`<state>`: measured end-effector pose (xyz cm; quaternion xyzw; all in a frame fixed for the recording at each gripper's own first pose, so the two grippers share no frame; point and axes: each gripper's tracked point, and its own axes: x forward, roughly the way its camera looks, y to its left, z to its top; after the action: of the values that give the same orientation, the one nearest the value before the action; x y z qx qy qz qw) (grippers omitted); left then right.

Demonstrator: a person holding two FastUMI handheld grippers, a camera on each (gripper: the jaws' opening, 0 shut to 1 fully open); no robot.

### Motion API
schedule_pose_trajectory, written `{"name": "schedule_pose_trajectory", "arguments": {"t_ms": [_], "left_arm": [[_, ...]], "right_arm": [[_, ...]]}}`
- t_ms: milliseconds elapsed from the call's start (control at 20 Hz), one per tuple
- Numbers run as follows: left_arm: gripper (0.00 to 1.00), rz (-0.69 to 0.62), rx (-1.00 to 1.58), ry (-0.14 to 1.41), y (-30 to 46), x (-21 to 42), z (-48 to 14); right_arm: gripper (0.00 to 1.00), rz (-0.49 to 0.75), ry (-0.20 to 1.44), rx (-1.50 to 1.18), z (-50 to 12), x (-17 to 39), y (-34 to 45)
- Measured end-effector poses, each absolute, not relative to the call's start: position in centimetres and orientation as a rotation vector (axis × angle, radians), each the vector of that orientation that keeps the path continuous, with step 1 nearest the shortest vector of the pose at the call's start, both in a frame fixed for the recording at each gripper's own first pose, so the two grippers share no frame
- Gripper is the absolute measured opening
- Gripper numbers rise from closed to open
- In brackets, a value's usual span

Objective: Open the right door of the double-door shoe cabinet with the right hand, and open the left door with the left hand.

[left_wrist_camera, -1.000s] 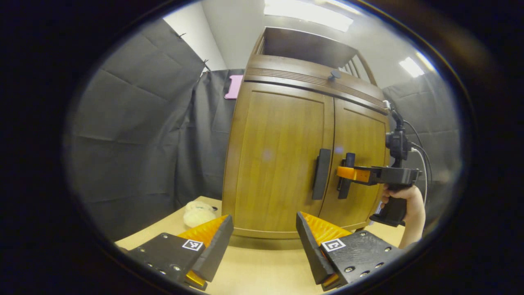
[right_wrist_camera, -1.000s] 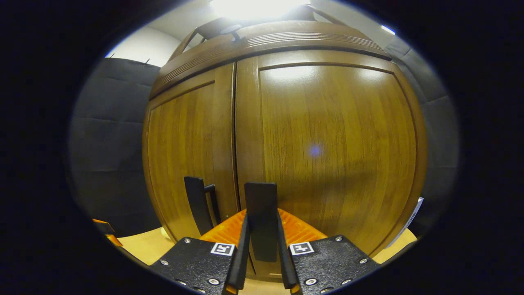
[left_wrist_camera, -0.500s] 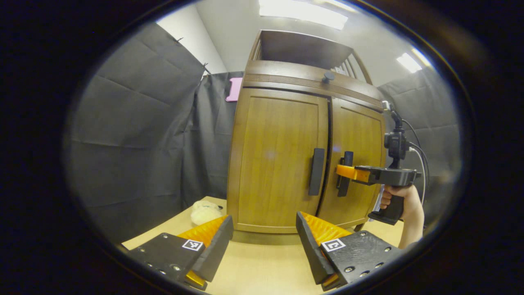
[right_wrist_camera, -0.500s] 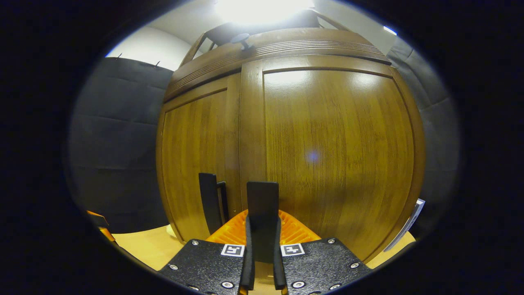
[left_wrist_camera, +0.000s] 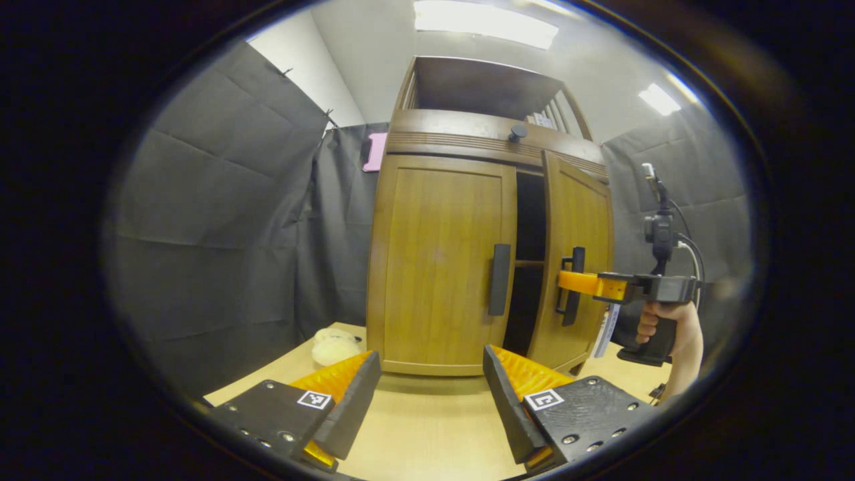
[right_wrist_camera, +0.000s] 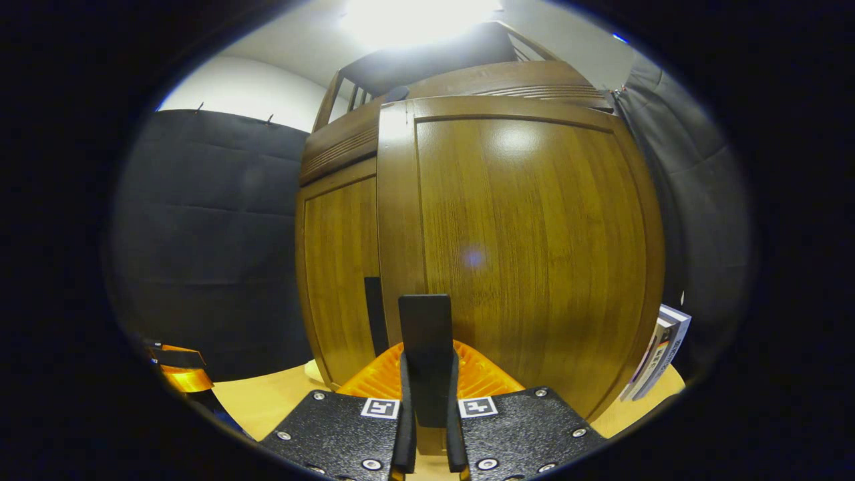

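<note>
The wooden shoe cabinet (left_wrist_camera: 461, 140) stands on the table. Its left door (left_wrist_camera: 441, 267) is closed, with a dark vertical handle (left_wrist_camera: 499, 279). The right door (left_wrist_camera: 578, 260) stands partly open, a dark gap showing beside it. In the left gripper view, my right gripper (left_wrist_camera: 568, 280), held by a hand (left_wrist_camera: 668, 327), grips the right handle (left_wrist_camera: 573, 287). In the right gripper view, the right gripper (right_wrist_camera: 425, 427) is shut on that handle (right_wrist_camera: 425, 347), in front of the right door (right_wrist_camera: 534, 254). My left gripper (left_wrist_camera: 431, 394) hangs open over the table, well short of the left door.
A cream plush toy (left_wrist_camera: 334, 346) lies on the table (left_wrist_camera: 427, 434) at the cabinet's left foot. Books (right_wrist_camera: 658, 361) stand at the cabinet's right side. A dark knob (left_wrist_camera: 516, 131) sits on the cabinet's top band, below an open shelf.
The right door has swung from closed to partly open, drawn out by the right gripper on its handle. The left gripper has drawn back a little and stays open.
</note>
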<state>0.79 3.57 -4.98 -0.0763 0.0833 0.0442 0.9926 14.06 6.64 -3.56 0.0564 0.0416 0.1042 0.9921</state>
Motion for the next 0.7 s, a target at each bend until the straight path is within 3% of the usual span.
{"name": "schedule_pose_trajectory", "arguments": {"t_ms": [200, 700], "left_arm": [[0.89, 0.041, -0.197, 0.174, 4.0, 2.6, -6.5], [0.89, 0.072, -0.200, 0.173, 7.3, 8.3, -7.4]], "right_arm": [[0.18, 0.224, 0.092, 0.128, -3.1, 11.4, 6.1], [0.18, 0.215, 0.071, 0.140, -2.2, 6.0, 2.5]]}}
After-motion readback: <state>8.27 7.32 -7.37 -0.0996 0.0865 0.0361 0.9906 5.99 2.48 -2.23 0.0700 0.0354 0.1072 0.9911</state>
